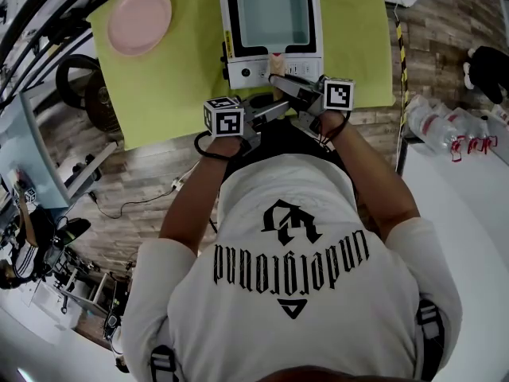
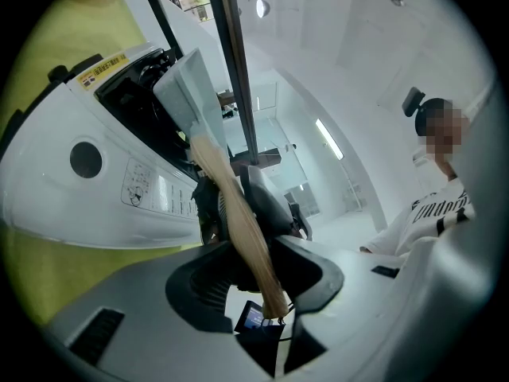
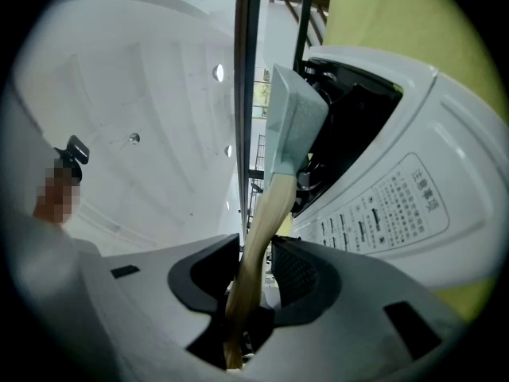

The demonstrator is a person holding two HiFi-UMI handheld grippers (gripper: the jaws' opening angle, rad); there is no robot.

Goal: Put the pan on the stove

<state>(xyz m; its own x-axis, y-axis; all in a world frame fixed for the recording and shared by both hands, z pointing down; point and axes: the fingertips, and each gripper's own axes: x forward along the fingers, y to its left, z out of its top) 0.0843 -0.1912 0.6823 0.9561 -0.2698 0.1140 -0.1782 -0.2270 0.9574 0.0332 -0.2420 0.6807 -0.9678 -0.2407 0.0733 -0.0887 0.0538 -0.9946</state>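
A pale blue-green square pan [image 1: 270,10] stands over the black top of a white stove [image 1: 274,68] on a yellow-green mat. Its wooden handle [image 1: 276,59] points back toward me. My left gripper [image 1: 274,108] and right gripper [image 1: 277,78] meet at that handle from either side. In the left gripper view the handle [image 2: 238,221] runs slantwise between the jaws of the left gripper [image 2: 254,253], up to the pan [image 2: 191,94]. The right gripper view shows the right gripper [image 3: 254,269] likewise shut on the handle [image 3: 258,245], with the pan [image 3: 294,118] beyond. Whether the pan rests on the stove is unclear.
A pink plate [image 1: 139,18] lies at the mat's [image 1: 175,78] far left corner. Plastic bottles [image 1: 445,126] lie on a white table at the right. A cable [image 1: 135,201] trails over the wooden floor on the left. A person [image 2: 433,205] sits in the background.
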